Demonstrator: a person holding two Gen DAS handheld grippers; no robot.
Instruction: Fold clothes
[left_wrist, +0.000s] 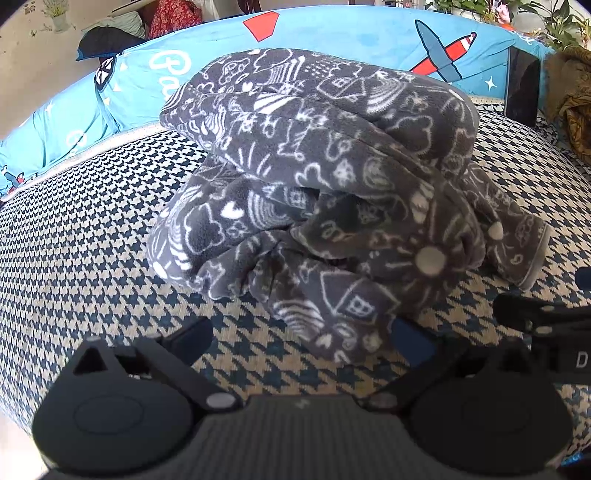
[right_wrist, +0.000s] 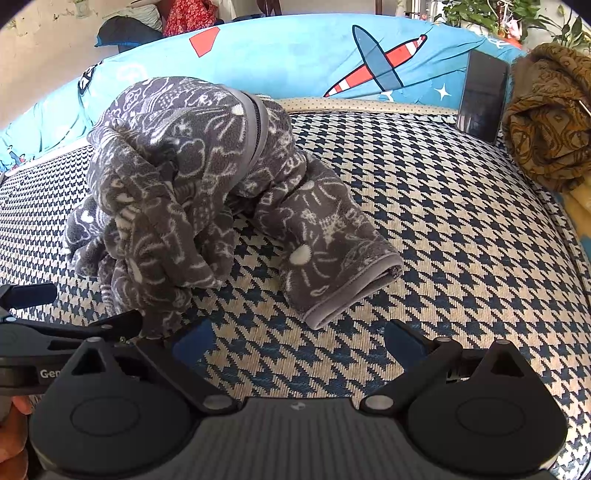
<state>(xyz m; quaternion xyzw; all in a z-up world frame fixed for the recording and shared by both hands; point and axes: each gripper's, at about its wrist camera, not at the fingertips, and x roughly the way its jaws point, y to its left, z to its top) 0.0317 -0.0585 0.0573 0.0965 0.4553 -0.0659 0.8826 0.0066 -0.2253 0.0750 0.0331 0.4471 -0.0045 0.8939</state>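
Nearest: left gripper (left_wrist: 303, 338) spread wide, empty, fingertips at the hem of a crumpled grey fleece garment (left_wrist: 317, 192); right gripper (right_wrist: 297, 341) likewise spread, empty. Garment heaped on houndstooth bedcover (right_wrist: 461, 229). Beyond: blue airplane quilt (right_wrist: 295, 55), phone (right_wrist: 480, 96).

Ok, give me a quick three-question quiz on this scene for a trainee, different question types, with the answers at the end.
1. True or false: the grey fleece garment is already folded flat.
2. Multiple choice: what does the phone lean against? A) the blue airplane-print bedding B) the brown patterned cloth C) a wall
3. Short answer: is the left claw or the right claw gripping anything?

Key:
1. False; it lies crumpled in a heap on the houndstooth cover.
2. A.
3. Neither; both are open, with only the cover or a loose garment edge between the fingers.
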